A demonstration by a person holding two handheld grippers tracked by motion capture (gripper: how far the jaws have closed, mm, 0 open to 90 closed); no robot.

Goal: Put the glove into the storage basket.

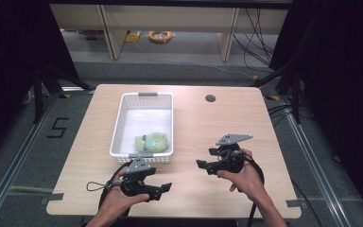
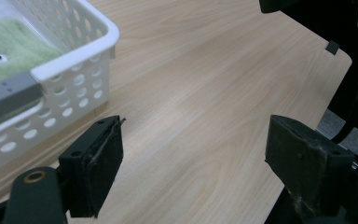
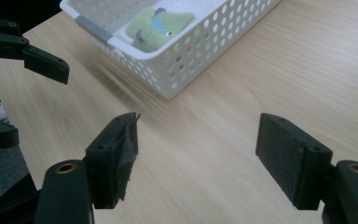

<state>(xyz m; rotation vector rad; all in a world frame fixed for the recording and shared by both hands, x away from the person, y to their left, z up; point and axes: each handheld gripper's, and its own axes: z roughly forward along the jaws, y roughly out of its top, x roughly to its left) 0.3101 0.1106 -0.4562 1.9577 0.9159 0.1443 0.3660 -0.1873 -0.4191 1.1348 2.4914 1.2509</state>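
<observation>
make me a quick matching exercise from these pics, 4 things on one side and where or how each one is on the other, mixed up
Things:
1. green plush toy
2. white basket
3. left gripper
4. round hole

Places or states:
A. in the tabletop near the far edge
B. open over bare wood, just in front of the basket's near end
C. lying inside the basket at its near end
D. on the left half of the table, long side running away from the person

Pairs: 1-C, 2-D, 3-B, 4-A
</observation>
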